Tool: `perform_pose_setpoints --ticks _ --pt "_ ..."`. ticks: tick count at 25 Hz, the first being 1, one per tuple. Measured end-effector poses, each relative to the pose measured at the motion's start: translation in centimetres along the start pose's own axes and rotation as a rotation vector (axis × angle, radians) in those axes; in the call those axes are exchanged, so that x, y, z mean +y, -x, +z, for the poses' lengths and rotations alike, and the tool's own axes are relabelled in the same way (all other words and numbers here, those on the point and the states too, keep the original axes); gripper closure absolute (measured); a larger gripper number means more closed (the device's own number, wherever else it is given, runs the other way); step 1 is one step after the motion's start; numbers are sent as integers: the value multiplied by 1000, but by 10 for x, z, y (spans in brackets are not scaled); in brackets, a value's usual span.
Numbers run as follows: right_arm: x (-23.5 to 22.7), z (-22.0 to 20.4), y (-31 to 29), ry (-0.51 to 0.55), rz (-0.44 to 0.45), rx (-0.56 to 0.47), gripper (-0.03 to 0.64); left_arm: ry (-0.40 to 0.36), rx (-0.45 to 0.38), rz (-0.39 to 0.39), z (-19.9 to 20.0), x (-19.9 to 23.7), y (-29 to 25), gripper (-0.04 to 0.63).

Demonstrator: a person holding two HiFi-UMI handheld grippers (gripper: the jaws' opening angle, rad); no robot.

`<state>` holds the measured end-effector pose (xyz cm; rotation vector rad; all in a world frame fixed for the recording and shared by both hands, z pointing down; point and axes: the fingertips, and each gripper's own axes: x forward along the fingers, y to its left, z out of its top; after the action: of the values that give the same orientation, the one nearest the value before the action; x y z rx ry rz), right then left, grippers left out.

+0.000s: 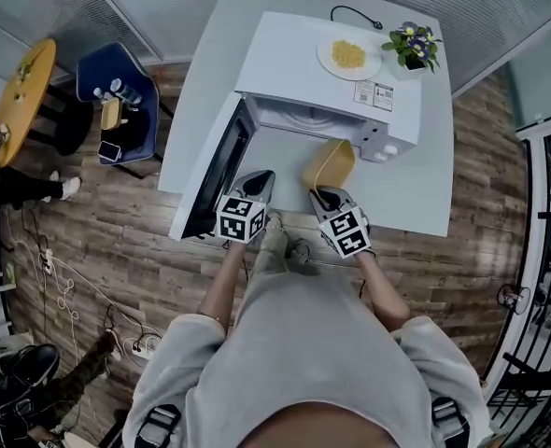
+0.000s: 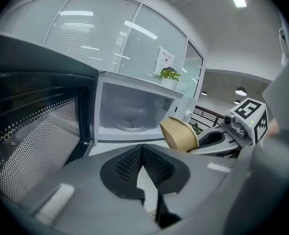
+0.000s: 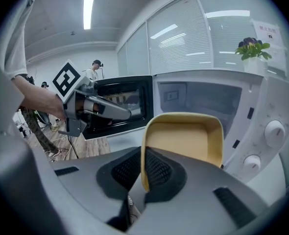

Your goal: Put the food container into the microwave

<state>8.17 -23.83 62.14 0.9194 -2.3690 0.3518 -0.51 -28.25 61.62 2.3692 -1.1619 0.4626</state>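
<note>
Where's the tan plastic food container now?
The tan plastic food container is clamped in the right gripper, just before the open white microwave, centre-right in head view.

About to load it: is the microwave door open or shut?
Open: the door stands swung out to the left, leaving the microwave cavity exposed.

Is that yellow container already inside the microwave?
No, the yellow container is pinched at its rim by the right gripper, outside and in front of the open microwave.
</note>
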Motion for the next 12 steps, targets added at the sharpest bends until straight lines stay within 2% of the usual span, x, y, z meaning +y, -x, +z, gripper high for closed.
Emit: perform_pose_setpoints --ticks 12 --pt "-14 14 -23 32 -31 41 600 22 21 -72 4 15 -23 584"
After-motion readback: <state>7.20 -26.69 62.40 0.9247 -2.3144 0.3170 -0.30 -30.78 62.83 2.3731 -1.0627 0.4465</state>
